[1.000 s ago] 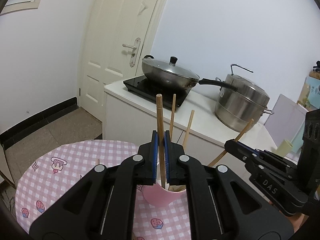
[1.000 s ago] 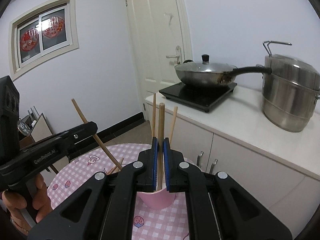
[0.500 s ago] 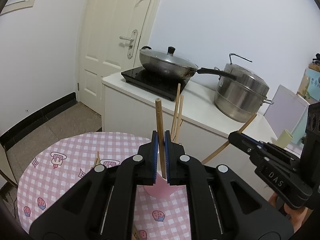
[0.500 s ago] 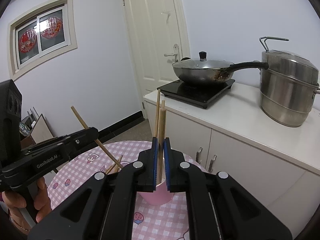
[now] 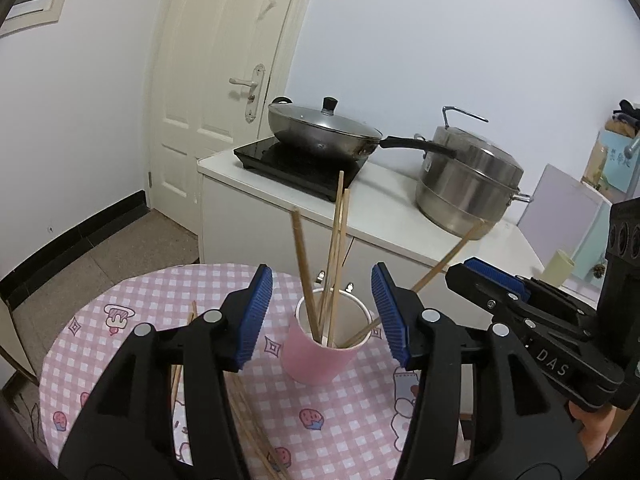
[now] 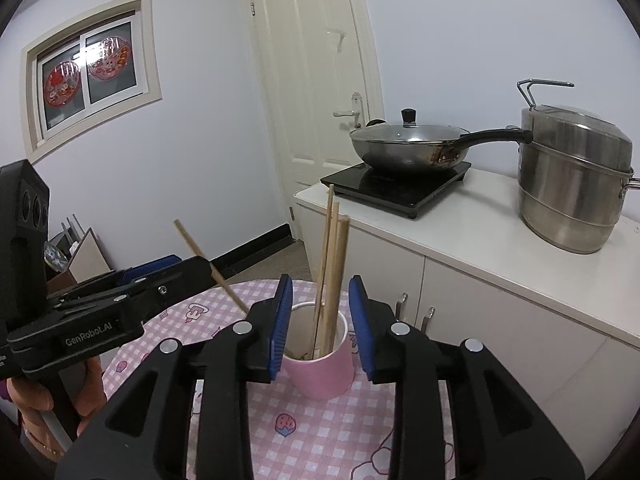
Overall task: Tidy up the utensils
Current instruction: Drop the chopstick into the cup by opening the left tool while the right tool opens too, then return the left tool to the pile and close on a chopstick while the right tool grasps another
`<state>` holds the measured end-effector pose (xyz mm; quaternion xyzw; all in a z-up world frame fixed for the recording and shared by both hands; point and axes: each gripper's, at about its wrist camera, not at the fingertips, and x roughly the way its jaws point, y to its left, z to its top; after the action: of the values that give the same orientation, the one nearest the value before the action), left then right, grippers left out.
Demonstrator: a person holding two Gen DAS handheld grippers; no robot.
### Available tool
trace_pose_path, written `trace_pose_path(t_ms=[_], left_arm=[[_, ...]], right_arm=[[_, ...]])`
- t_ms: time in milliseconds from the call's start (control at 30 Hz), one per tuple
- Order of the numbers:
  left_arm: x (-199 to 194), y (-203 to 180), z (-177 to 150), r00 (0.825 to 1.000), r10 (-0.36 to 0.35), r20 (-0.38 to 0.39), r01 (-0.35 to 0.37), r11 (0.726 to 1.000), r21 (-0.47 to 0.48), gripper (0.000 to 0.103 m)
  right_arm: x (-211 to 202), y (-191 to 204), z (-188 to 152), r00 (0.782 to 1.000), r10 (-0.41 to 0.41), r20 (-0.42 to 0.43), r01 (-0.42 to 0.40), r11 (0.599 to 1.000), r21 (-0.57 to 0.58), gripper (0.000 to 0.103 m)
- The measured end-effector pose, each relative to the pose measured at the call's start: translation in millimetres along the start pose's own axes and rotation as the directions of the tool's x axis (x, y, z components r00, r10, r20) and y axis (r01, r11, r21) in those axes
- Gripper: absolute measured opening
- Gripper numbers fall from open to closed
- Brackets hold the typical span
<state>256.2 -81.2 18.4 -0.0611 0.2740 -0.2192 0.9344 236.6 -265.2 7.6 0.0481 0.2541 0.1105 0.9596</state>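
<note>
A: Chopsticks (image 5: 334,256) first. Where, and why standing like that?

B: Upright in the pink cup (image 5: 320,350), straight ahead of the left hand-held gripper (image 5: 322,314) and framed between its blue pads. Thin wooden sticks, pale, round or near it; lower ends in the cup, tops fanned apart. One leans far toward the right hand-held gripper (image 6: 316,322). Standing, I judge, because the cup is the place chosen for gathering them.

A: Grip state?

B: Both sets of jaws have just been opening. Left stands fairly wide, right narrower; neither presses a stick. The sticks stand free in the gap, so the drop into the cup looks done.

A: The cup itself?

B: Smooth, tapered, white inside, pink outside; paper or plastic, cannot tell. Light, likely to tip if a stick is dragged sideways.

A: Anything left to gather?

B: Yes. More chopsticks (image 5: 252,420) lie flat on the table (image 5: 80,344), below and left of the left hand-held gripper, partly hidden under its black arm. The cloth is pink gingham with cartoon prints, soft looking.

A: Beyond?

B: White counter (image 6: 480,236) behind the cup: lidded steel wok (image 6: 408,148) on a black glass hob (image 6: 400,186), shiny stacked steamer pot (image 6: 576,184) to the right.
</note>
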Motion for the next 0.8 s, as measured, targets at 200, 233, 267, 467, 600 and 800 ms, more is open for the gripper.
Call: trace_pose_path(t_ms=[200, 233, 267, 467, 600, 800], left_arm=[[-11, 3, -3, 1.0, 0.014, -0.016, -0.014, 1.0, 0.021, 0.052], [-13, 4, -4, 1.0, 0.02, -0.019, -0.02, 1.0, 0.024, 0.053], [-16, 6, -5, 0.999, 0.024, -0.024, -0.023, 0.999, 0.03, 0.054], [-31, 27, -16, 0.996, 0.064, -0.058, -0.06, 0.996, 0.067, 0.057], [-38, 50, -25, 0.992, 0.103, -0.079, -0.098, 0.993, 0.067, 0.059], [-27, 89, -50, 0.972, 0.161, -0.171, -0.152, 0.986, 0.065, 0.059]], right_arm=[[-5, 9, -7, 1.0, 0.014, -0.009, -0.014, 1.0, -0.012, 0.029], [-6, 11, -8, 1.0, 0.018, -0.013, -0.018, 1.0, -0.014, 0.029], [-6, 12, -10, 1.0, 0.021, -0.017, -0.021, 1.0, -0.018, 0.029], [-4, 26, -24, 0.998, 0.051, -0.046, -0.053, 0.998, -0.038, 0.029], [5, 38, -38, 0.994, 0.074, -0.08, -0.079, 0.995, -0.056, 0.029], [34, 63, -62, 0.981, 0.112, -0.159, -0.126, 0.989, -0.079, 0.029]])
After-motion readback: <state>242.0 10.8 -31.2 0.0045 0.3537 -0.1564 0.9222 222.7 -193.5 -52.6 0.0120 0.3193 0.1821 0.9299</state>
